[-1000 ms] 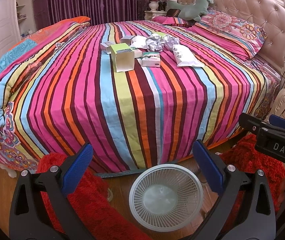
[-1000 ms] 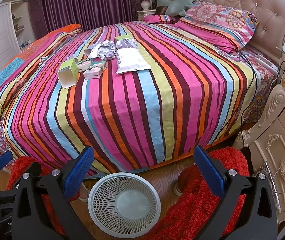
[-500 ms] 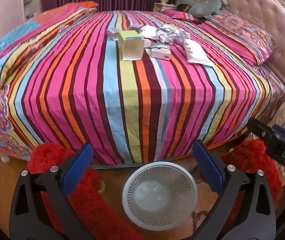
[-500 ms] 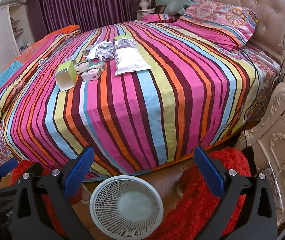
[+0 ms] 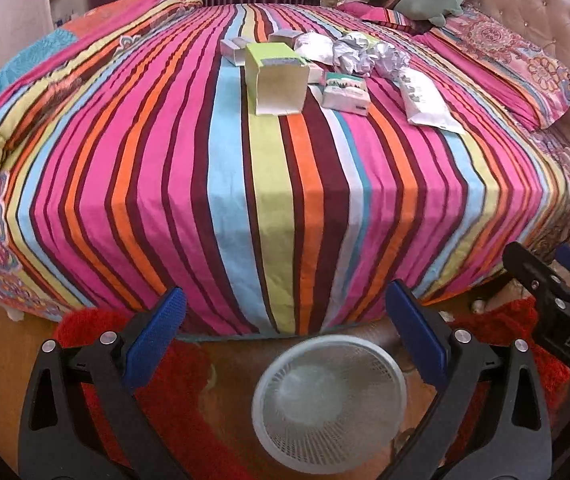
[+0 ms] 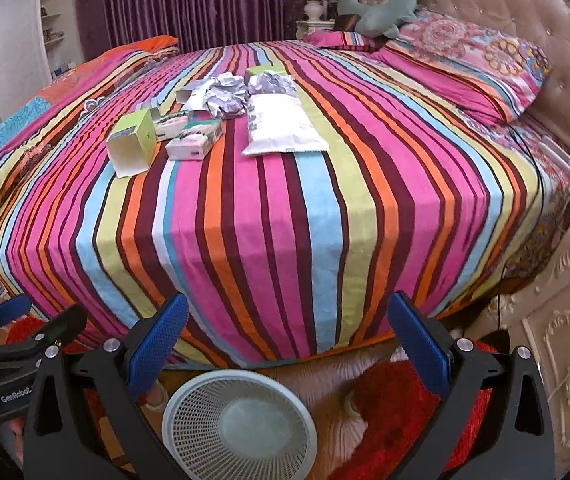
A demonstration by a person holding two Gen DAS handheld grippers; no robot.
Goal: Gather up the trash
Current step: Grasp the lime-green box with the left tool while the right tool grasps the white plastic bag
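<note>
In the left wrist view, the left gripper [image 5: 283, 326] is spread wide and holds nothing, above the white mesh wastebasket [image 5: 329, 402] that stands on the floor at the foot of the striped bed [image 5: 245, 184]. The trash lies far up on the bed: a green and white carton [image 5: 277, 80], a small box [image 5: 345, 94], crumpled foil [image 5: 369, 56] and a white pouch [image 5: 425, 100] beside it. In the right wrist view, the right gripper [image 6: 283, 326] is also released and empty, over the same wastebasket [image 6: 239, 426]. The carton [image 6: 133, 146], the foil [image 6: 225, 96] and the pouch [image 6: 281, 126] rest together on the bed [image 6: 325, 208], well apart from the wastebasket.
</note>
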